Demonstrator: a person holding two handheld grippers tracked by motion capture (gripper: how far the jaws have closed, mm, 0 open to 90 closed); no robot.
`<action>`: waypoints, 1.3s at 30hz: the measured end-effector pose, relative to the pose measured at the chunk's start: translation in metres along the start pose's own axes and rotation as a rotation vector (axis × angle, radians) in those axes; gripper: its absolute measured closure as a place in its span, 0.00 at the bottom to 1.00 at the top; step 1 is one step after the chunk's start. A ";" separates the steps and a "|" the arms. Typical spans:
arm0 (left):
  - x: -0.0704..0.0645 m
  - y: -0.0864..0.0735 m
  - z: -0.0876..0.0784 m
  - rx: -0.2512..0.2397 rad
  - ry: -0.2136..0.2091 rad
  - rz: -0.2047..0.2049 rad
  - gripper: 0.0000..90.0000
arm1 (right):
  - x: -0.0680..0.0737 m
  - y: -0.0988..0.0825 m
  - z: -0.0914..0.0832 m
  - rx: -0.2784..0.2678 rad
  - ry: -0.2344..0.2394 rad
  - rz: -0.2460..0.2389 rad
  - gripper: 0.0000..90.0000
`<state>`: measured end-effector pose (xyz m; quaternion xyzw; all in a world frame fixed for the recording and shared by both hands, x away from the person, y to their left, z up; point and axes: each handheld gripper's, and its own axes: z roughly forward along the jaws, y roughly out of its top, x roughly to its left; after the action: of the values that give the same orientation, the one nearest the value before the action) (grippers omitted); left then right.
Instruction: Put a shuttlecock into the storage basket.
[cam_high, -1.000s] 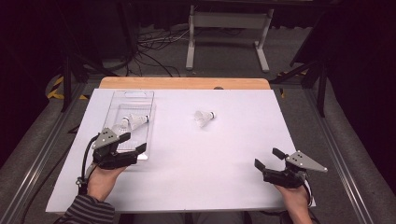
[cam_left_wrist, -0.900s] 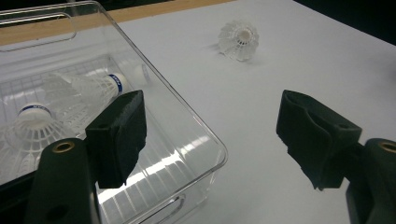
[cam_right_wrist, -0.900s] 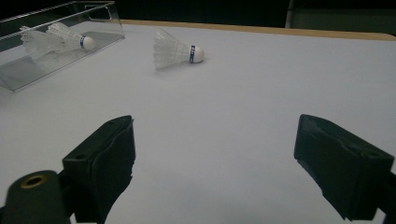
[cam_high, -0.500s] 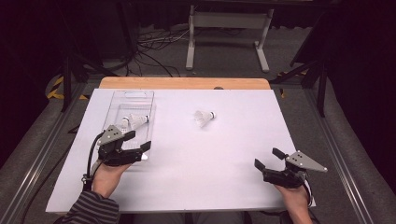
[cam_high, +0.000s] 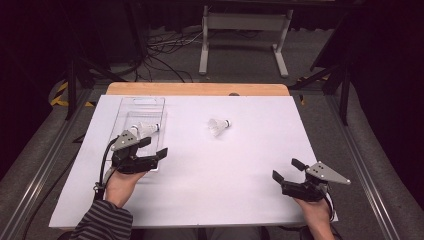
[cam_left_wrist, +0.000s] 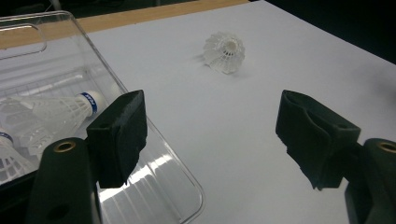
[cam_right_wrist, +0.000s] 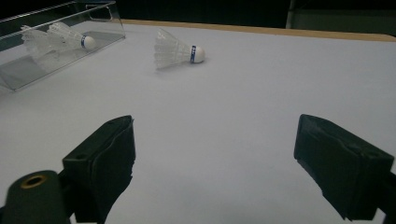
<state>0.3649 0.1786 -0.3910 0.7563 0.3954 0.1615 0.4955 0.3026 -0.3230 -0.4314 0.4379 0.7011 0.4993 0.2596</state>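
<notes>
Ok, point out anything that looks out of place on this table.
One shuttlecock lies on its side on the bare white table, apart from the clear tray that holds the other shuttlecocks. Nothing looks damaged.

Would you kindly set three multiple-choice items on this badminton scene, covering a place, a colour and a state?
1. Where does the loose shuttlecock lie?
A. in the tray
B. on the white table top
C. between a gripper's jaws

2. What colour is the band beside its cork?
A. blue
B. red
C. green

3. How does the left gripper stand?
A. shut on a shuttlecock
B. shut on nothing
C. open

Answers:
1 B, it rests on the table top, apart from the clear tray.
2 A, the right gripper view shows a blue band.
3 C, its jaws stand wide apart, holding nothing.
</notes>
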 end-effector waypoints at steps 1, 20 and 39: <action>0.000 0.000 0.001 0.002 -0.004 -0.001 0.29 | 0.000 0.000 0.000 0.000 0.000 0.000 0.15; -0.007 0.012 0.016 0.015 -0.027 0.013 0.29 | 0.000 0.000 0.000 -0.001 0.001 -0.001 0.15; -0.013 0.024 0.033 0.020 -0.031 0.034 0.29 | 0.000 0.000 0.000 -0.001 0.003 -0.001 0.15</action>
<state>0.3880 0.1431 -0.3831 0.7704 0.3762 0.1540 0.4912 0.3027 -0.3229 -0.4314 0.4368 0.7015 0.5000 0.2589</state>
